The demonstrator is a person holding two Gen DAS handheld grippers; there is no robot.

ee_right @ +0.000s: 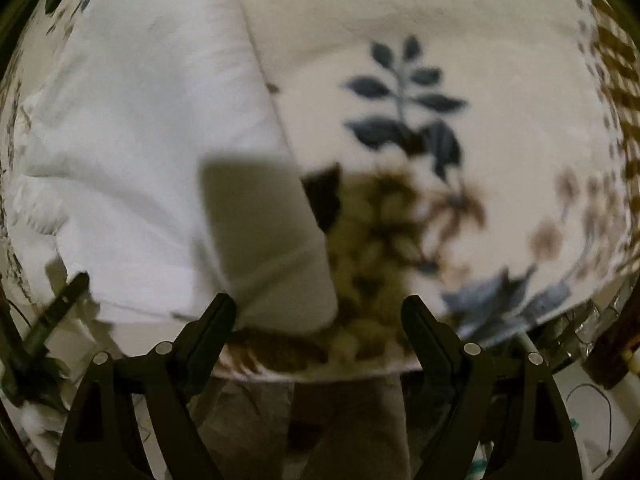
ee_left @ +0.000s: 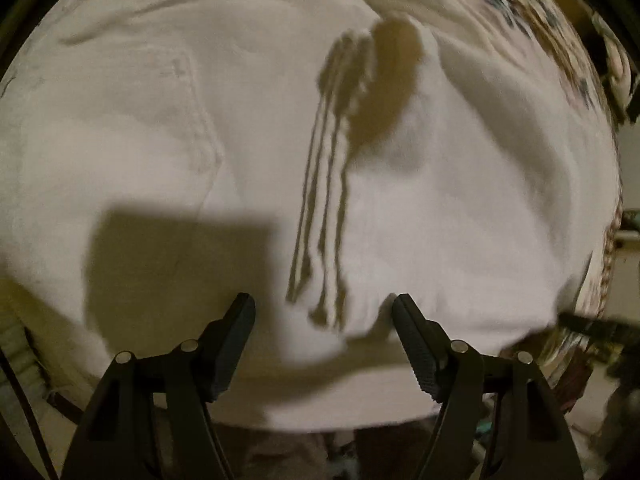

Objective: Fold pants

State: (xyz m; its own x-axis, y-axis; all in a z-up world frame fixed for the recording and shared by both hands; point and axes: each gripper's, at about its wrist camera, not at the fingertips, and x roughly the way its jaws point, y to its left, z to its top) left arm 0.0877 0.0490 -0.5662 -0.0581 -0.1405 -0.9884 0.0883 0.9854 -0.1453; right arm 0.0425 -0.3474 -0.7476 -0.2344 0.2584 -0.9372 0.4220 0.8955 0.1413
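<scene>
White pants lie spread on a floral bedspread, limp, light cloth that likely bunches unless pinched at a hem or seam; left claw and right claw hover wide open, empty

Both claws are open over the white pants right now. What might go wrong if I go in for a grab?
1. The left claw hovers over rumpled pants; closing here may pinch several layers.
2. The right claw straddles the pants' edge and the floral cover; it might catch both.
3. Both views are blurred, so aim is uncertain.
</scene>
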